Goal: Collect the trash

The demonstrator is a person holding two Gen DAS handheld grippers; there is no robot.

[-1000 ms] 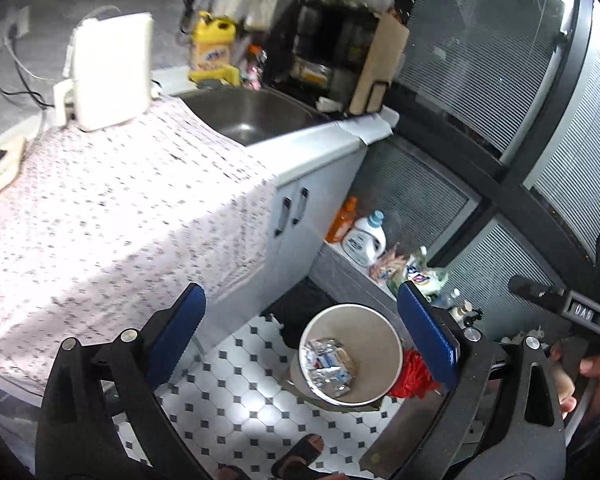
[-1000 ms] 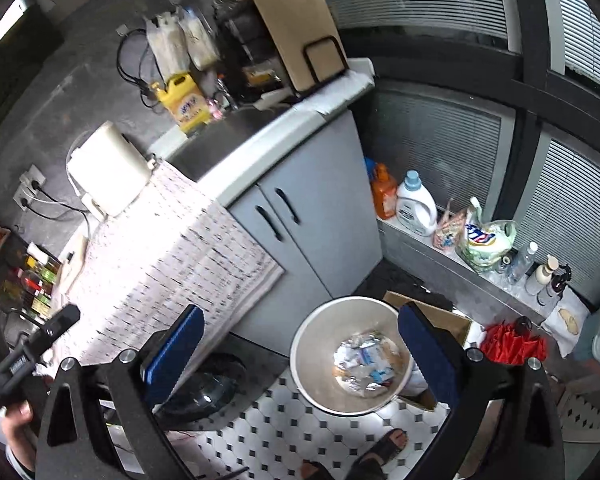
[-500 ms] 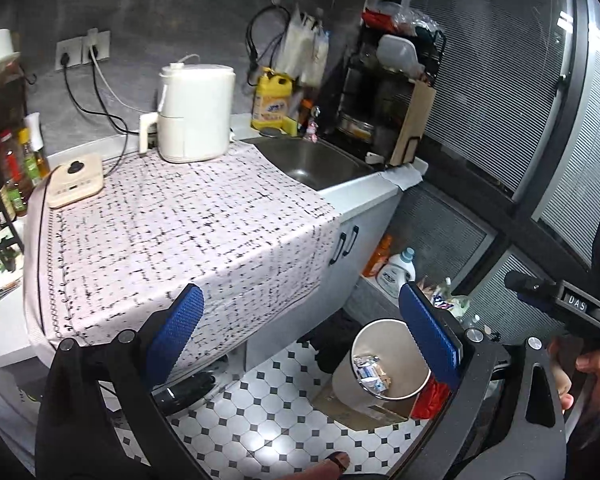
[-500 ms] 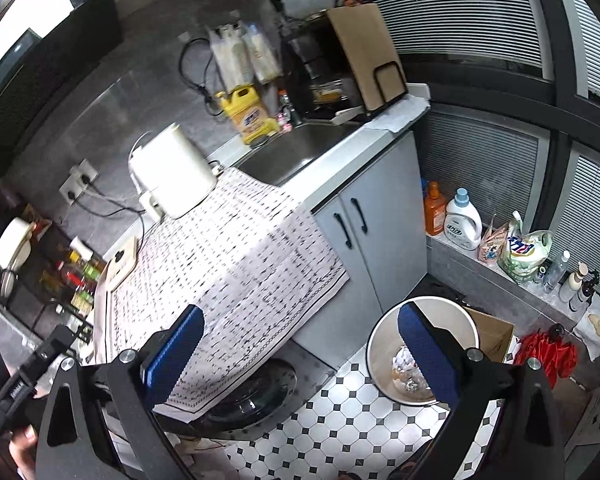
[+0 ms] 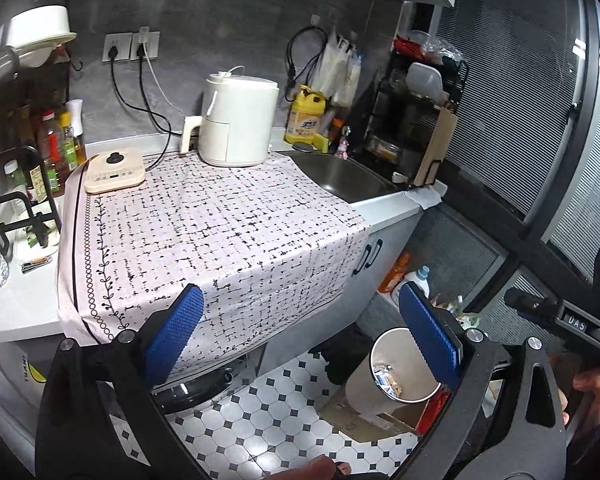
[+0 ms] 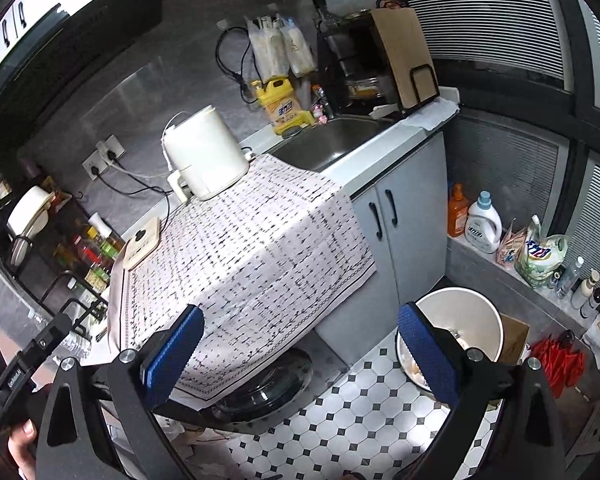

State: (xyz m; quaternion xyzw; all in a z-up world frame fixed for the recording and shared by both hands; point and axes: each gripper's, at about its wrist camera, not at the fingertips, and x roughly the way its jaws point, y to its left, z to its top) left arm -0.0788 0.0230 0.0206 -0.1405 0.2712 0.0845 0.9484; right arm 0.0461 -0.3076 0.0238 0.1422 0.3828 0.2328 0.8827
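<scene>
A beige trash bin (image 5: pixel 370 376) stands on the tiled floor beside the counter, with crumpled wrappers (image 5: pixel 386 378) inside. It also shows in the right wrist view (image 6: pixel 460 312), partly behind my right finger. My left gripper (image 5: pixel 304 336) is open and empty, held above the counter's front edge. My right gripper (image 6: pixel 300 344) is open and empty, held high over the floor. The patterned cloth (image 5: pixel 204 240) on the counter has no trash on it that I can see.
A white air fryer (image 5: pixel 238 118), a flat beige appliance (image 5: pixel 114 170), the sink (image 5: pixel 340 176) and a yellow bottle (image 5: pixel 304 120) are on the counter. Small wrappers (image 5: pixel 36 262) lie on the white surface at left. Detergent bottles (image 6: pixel 474 220) line the ledge by the window.
Both grippers have risen and pulled back from over the bin, tilting up toward the counter. The bin now sits low at the right of both views. Both stayed open.
</scene>
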